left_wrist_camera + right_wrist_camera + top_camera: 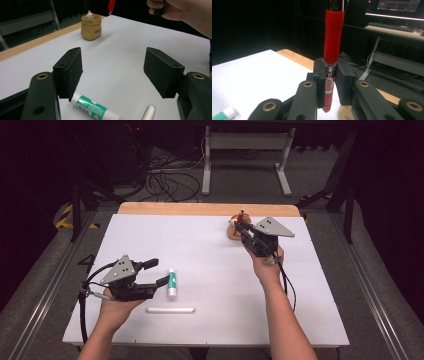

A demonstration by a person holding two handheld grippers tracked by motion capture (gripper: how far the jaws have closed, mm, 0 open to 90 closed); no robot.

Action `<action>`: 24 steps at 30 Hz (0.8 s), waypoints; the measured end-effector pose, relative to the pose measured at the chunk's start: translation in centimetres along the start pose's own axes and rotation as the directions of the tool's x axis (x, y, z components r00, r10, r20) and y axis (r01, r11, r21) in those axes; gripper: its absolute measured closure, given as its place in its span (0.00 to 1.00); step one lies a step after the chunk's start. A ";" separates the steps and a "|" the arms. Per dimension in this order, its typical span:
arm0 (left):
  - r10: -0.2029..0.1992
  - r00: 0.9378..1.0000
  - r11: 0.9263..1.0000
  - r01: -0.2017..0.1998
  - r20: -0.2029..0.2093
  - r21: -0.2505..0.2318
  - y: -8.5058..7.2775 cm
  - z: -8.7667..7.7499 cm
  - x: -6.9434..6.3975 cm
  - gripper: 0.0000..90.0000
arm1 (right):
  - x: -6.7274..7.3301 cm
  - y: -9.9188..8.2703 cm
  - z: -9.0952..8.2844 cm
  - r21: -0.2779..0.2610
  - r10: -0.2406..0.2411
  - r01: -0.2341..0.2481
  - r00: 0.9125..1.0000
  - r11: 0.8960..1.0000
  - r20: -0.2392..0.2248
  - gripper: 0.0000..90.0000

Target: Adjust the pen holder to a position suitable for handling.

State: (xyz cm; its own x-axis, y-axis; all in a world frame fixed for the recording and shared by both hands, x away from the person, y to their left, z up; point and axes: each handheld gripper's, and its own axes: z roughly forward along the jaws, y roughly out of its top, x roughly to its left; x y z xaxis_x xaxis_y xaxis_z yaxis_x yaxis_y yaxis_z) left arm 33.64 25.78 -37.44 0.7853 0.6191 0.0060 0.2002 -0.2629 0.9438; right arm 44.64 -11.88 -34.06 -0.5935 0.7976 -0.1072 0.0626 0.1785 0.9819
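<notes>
My right gripper (243,226) is shut on a red pen (241,216) and holds it upright over the far right of the white table (210,245). In the right gripper view the red pen (333,37) stands clamped between the jaws of that gripper (331,75). A tan pot (233,232) with a small figure on its rim sits just under and beside the pen. My left gripper (159,271) is open near the front left. A green-and-white glue stick (172,284) lies just off its jaw tips, and the stick (93,108) lies below the left gripper (112,67).
A white pen-like stick (170,310) lies flat near the front edge, right of the left hand. A wooden strip (200,209) borders the table's far edge. Beyond it are cables and a white desk frame (245,150) on the floor.
</notes>
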 end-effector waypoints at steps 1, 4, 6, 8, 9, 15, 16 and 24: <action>0.001 1.000 1.000 -0.001 -0.001 0.000 0.0 0.0 0.0 0.36 | -0.1 0.0 0.2 0.000 -0.001 0.001 1.000 1.000 0.008 0.89; 0.003 1.000 1.000 -0.003 -0.004 0.002 -0.1 -0.1 0.1 0.36 | -0.7 -0.3 0.7 0.003 0.002 -0.003 1.000 1.000 0.030 0.89; 0.004 1.000 1.000 -0.004 -0.007 0.002 -0.1 -0.2 0.2 0.36 | -1.0 -0.4 1.0 0.002 0.003 -0.003 0.999 1.000 0.044 0.89; 0.003 1.000 1.000 -0.003 -0.007 0.002 -0.1 -0.2 0.3 0.35 | -1.4 -0.7 1.3 0.002 0.006 -0.006 0.998 1.000 0.061 0.89; -0.001 1.000 1.000 0.001 -0.008 0.002 -0.2 -0.2 0.3 0.35 | -1.6 -0.8 1.4 0.001 0.005 -0.005 0.998 1.000 0.069 0.89; -0.003 1.000 1.000 0.003 -0.011 0.003 -0.3 -0.3 0.5 0.35 | -2.5 -1.2 2.5 0.000 0.001 -0.001 0.994 1.000 0.110 0.89; -0.004 1.000 1.000 0.004 -0.011 0.004 -0.3 -0.3 0.5 0.35 | -2.7 -1.2 2.8 -0.004 -0.003 0.003 0.993 1.000 0.115 0.89; -0.011 1.000 1.000 0.011 -0.012 -0.005 -0.5 -0.4 0.7 0.35 | -3.3 -2.1 4.1 -0.023 -0.015 0.019 0.987 1.000 0.161 0.89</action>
State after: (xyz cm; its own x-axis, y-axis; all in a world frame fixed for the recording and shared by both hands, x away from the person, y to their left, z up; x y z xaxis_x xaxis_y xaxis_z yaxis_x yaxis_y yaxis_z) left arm 33.84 26.67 -37.76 0.7759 0.6309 -0.0002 0.2058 -0.2528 0.9454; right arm 49.79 -12.56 -36.39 -0.4574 0.8772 -0.1456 0.0329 0.1803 0.9831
